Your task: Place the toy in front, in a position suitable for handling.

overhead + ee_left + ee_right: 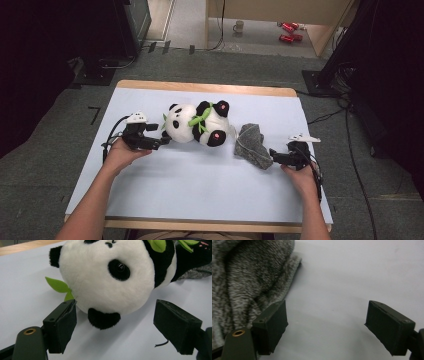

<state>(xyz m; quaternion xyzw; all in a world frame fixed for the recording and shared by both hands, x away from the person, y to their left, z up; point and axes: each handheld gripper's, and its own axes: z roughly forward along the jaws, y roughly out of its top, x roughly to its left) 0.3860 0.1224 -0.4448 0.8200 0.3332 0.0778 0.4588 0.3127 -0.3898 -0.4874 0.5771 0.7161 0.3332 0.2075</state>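
Lying on its side on the pale blue table cover point(200, 175), the black-and-white plush panda with green leaves point(196, 123) has its head between the spread jaws of the left gripper point(159, 143), while the right gripper point(274, 157), jaws apart, meets the crumpled grey knitted cloth point(251, 144).

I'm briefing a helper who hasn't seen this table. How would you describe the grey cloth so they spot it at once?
On the white table, find the plush panda lying near the middle. Just beside its feet, toward the right gripper, lies the grey cloth, a crumpled heap of fuzzy, speckled knit fabric. It is the one grey, shapeless thing there, unlike the black-and-white panda with green leaves.
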